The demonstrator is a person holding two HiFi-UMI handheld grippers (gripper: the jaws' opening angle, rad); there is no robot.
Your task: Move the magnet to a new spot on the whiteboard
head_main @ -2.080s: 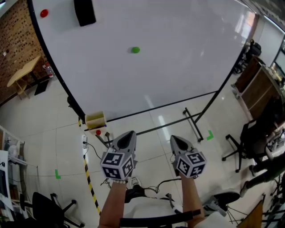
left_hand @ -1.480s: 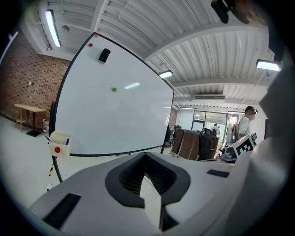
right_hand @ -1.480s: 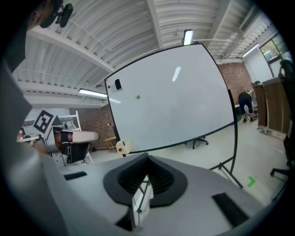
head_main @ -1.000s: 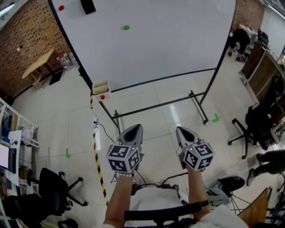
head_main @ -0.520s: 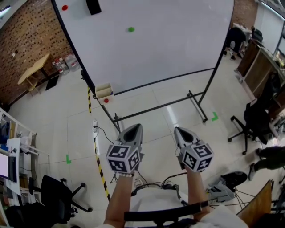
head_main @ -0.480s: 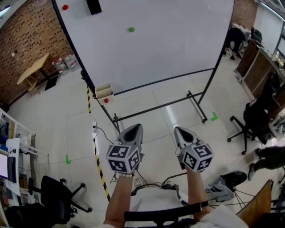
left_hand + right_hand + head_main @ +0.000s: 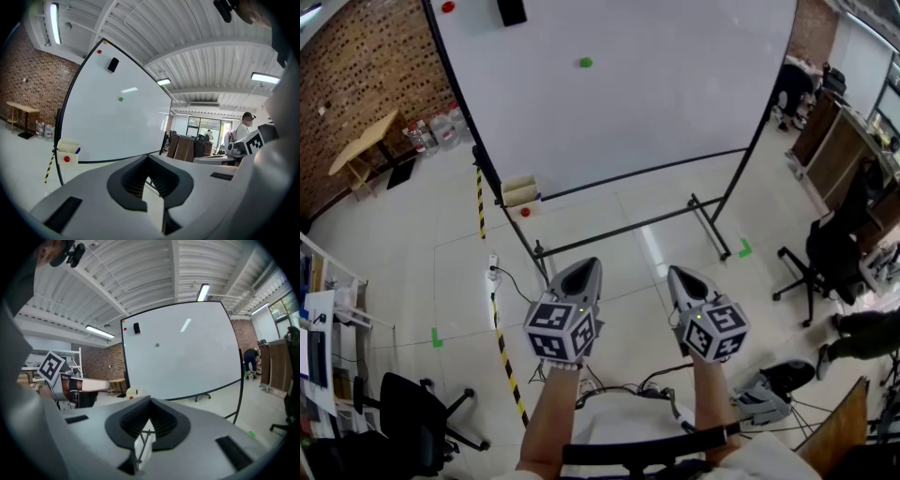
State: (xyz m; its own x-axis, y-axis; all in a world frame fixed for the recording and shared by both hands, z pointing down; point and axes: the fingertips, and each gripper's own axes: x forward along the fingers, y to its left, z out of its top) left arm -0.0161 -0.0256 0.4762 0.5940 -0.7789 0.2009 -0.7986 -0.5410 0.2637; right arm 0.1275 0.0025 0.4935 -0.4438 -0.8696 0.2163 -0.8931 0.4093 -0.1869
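A small green magnet [image 7: 585, 63] sticks to the upper middle of the big whiteboard [image 7: 675, 84], far ahead of me. It also shows in the left gripper view as the green magnet [image 7: 121, 99] and in the right gripper view as the green magnet [image 7: 157, 345]. A red magnet [image 7: 447, 7] and a black eraser [image 7: 512, 11] sit at the board's top left. My left gripper [image 7: 578, 273] and right gripper [image 7: 682, 277] hang side by side over the floor, well short of the board. Both are shut and hold nothing. The closed tips show as left gripper [image 7: 148, 157] and right gripper [image 7: 150, 400].
A small box [image 7: 518, 190] with a red dot below it hangs at the board's lower left corner. The board's stand [image 7: 710, 228] has feet on the floor. Yellow-black tape [image 7: 502, 349] and cables run past my feet. Office chairs [image 7: 814, 269] stand right, another chair [image 7: 405, 411] lower left.
The whiteboard looks farther away than two seconds ago and has drifted slightly right in the head view. Both grippers stay shut and empty, side by side.
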